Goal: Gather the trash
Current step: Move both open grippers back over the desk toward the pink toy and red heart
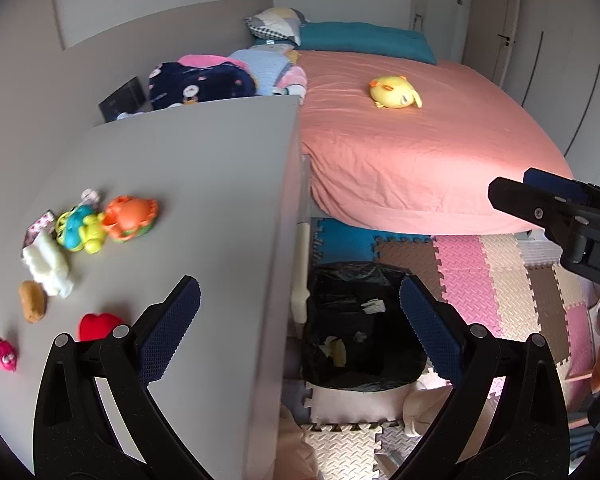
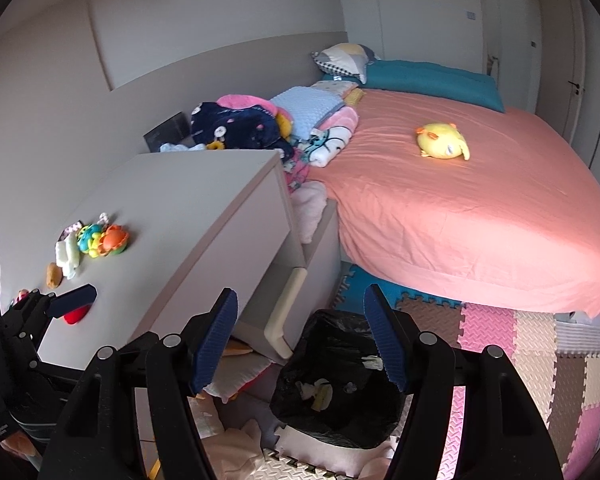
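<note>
2 grippers are hanging wide and empty over a bedroom corner: the left gripper (image 1: 300, 328) is straddling the edge of the grey dresser (image 1: 204, 200), and the right gripper (image 2: 300, 338) is pointing down at the black-lined trash bin (image 2: 336, 384) on the foam floor mat (image 2: 532, 344). Nothing is sitting between either pair of pads. Several scraps of trash (image 2: 320, 392) are already lying inside the bin.

Whatever is left to collect is probably lying on the dresser top, near the crumpled white piece (image 1: 48, 264) and the small wrapper (image 1: 40, 224) beside the cluster of plastic toys (image 1: 104, 226). The risk is mistaking a toy for rubbish, since the red heart (image 1: 98, 326) and the brown lump (image 1: 33, 300) are sitting just beside the real litter. Swinging the left gripper across could also be sweeping toys off the edge. Light paper may be slipping from wide pads during the carry to the bin.
</note>
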Demonstrator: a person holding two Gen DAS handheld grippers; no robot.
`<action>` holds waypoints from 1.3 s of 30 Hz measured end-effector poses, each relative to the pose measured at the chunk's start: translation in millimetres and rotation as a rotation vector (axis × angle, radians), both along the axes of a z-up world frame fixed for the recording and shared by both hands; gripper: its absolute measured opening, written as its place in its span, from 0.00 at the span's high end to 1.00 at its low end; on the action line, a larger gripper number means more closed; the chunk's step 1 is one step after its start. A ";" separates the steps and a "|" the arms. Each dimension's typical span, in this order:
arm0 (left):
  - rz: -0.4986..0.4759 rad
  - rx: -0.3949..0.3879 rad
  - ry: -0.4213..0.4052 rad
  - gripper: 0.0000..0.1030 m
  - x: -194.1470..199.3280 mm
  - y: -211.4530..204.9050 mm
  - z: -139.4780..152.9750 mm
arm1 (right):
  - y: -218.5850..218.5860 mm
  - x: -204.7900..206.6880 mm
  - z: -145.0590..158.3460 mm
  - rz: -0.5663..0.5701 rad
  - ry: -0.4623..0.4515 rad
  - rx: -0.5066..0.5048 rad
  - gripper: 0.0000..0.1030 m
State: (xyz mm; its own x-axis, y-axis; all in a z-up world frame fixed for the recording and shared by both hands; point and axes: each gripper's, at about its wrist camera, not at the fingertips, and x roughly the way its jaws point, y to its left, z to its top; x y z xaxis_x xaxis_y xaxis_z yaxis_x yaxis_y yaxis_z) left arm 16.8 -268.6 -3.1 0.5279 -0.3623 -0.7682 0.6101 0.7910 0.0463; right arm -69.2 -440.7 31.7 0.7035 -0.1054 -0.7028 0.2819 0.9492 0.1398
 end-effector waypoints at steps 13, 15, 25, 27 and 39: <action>0.087 -0.002 0.000 0.06 6.4 60.7 0.6 | 57.1 21.2 -3.9 0.094 0.009 -0.008 0.34; 0.104 -0.002 -0.001 0.06 7.4 69.8 1.0 | 67.6 23.5 -3.9 0.114 0.005 -0.008 0.32; 0.207 0.000 -0.010 0.06 16.1 128.1 4.1 | 118.9 37.2 -7.8 0.221 0.005 0.000 0.27; 0.229 -0.001 -0.009 0.06 16.7 140.3 3.7 | 128.9 39.9 -7.5 0.240 0.001 -0.001 0.26; 0.321 0.012 -0.015 0.06 22.5 200.1 1.3 | 183.7 56.6 -17.2 0.339 0.020 -0.010 0.26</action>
State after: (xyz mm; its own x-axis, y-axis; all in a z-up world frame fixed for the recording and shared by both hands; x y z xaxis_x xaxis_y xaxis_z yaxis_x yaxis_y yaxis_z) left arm 39.3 -68.5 -1.8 0.6251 -0.1664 -0.7626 0.3284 0.9424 0.0637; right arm -12.6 -257.0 14.5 0.6856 0.1252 -0.7172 -0.0472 0.9907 0.1277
